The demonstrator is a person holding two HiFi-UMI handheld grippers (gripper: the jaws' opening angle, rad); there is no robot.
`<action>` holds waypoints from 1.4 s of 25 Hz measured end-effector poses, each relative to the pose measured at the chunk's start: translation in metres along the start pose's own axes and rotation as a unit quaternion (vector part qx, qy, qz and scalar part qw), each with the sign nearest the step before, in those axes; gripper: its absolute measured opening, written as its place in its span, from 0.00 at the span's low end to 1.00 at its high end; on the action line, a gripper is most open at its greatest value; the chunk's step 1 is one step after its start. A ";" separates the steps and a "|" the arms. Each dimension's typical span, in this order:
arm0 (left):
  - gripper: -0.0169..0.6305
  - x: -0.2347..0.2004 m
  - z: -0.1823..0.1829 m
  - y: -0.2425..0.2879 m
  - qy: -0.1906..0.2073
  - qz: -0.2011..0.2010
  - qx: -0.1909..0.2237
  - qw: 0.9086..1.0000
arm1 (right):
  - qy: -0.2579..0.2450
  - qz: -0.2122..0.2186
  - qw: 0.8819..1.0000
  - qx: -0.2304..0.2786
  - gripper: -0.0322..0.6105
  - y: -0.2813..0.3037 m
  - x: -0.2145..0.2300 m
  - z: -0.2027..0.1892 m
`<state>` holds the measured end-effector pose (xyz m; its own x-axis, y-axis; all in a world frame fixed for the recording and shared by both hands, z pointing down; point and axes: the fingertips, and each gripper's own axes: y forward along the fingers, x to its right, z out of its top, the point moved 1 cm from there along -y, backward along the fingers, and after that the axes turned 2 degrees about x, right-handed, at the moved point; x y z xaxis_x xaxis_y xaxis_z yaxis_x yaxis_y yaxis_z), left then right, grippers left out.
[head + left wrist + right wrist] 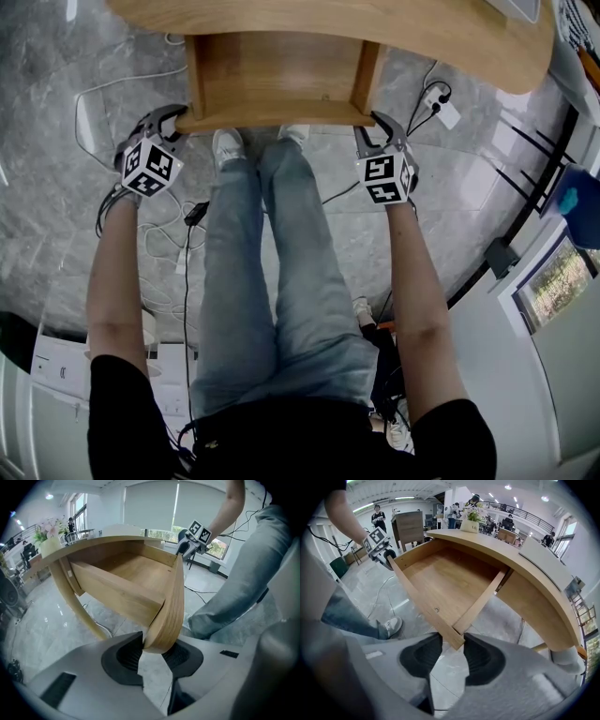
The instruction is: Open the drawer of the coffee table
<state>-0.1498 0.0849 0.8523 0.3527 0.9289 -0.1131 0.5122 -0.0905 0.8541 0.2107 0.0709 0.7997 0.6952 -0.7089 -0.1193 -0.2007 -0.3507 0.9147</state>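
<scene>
The coffee table's wooden drawer (277,80) stands pulled out from under the curved tabletop (422,37), and its inside is empty. My left gripper (178,117) is shut on the left end of the drawer front (171,606), which sits between the pads of that gripper (157,651). My right gripper (375,127) holds the right end. In the right gripper view the drawer's corner (457,637) is pinched between the two pads of that gripper (452,646). Each gripper shows at the far end of the drawer in the other's view.
The person's legs (281,244) and white shoes (228,145) stand between the two grippers, just in front of the drawer. Cables (187,225) and a power strip (442,111) lie on the grey marble floor. White furniture (553,309) stands at the right.
</scene>
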 end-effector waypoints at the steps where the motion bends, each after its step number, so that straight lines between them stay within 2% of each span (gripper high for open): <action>1: 0.22 0.000 0.000 0.000 -0.001 0.000 0.001 1.000 | -0.002 -0.001 1.000 0.002 0.27 0.000 0.000 0.000; 5: 0.23 -0.001 0.000 0.000 -0.026 0.014 0.005 1.000 | 0.004 -0.009 1.000 0.001 0.28 0.002 0.000 0.000; 10: 0.24 0.000 0.000 -0.003 -0.097 0.034 0.013 0.995 | 0.015 -0.004 1.000 -0.020 0.29 0.001 -0.001 0.001; 18: 0.25 0.010 -0.013 -0.025 -0.138 0.040 -0.024 0.989 | 0.014 0.000 0.999 -0.035 0.29 -0.022 0.002 0.003; 22: 0.25 0.016 -0.008 -0.052 -0.145 0.052 -0.017 0.988 | 0.021 -0.006 1.000 -0.022 0.29 -0.047 0.001 0.017; 28: 0.17 0.009 0.042 -0.097 -0.164 0.070 0.036 0.983 | 0.056 -0.006 0.998 0.023 0.27 -0.089 -0.001 0.055; 31: 0.05 0.002 0.070 -0.120 -0.203 0.074 0.078 0.973 | 0.078 -0.012 0.996 0.050 0.15 -0.112 0.002 0.077; 34: 0.05 -0.006 0.102 -0.150 -0.232 0.079 0.122 0.962 | 0.092 -0.016 0.993 0.076 0.05 -0.138 0.004 0.101; 35: 0.05 -0.007 0.114 -0.162 -0.236 0.082 0.136 0.959 | 0.096 -0.014 0.992 0.084 0.05 -0.147 0.004 0.109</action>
<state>-0.1463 0.0519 0.6569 0.7285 0.6336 -0.2604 0.5819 -0.3718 0.7233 0.1679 0.0531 0.6225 0.8180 -0.5728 -0.0534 -0.2798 -0.4772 0.8331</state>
